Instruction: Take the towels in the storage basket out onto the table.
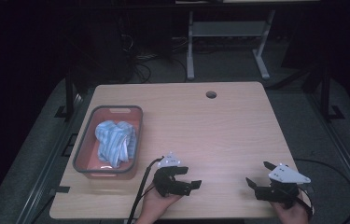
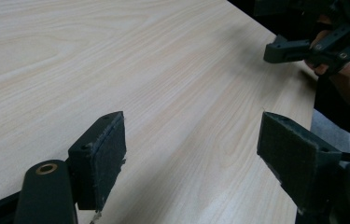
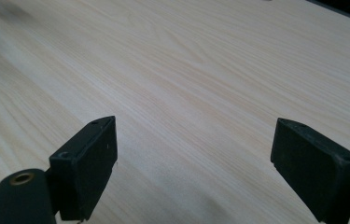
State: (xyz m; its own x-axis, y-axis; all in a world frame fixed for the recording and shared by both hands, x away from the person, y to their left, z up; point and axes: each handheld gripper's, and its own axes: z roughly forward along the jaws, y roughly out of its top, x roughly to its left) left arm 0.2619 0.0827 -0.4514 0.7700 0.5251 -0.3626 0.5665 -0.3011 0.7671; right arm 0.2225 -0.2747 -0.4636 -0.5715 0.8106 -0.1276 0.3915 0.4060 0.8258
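The tabletop (image 1: 219, 126) lay mostly bare; the red bin (image 1: 87, 140) sat by its left edge, the striped cloth (image 1: 115, 141) bunched inside. Both claws hung empty, jaws apart, near the front edge: left gripper (image 1: 189, 179), right gripper (image 1: 258, 173). The left should approach from above and pinch a raised fold (the cloth's underside was hidden).
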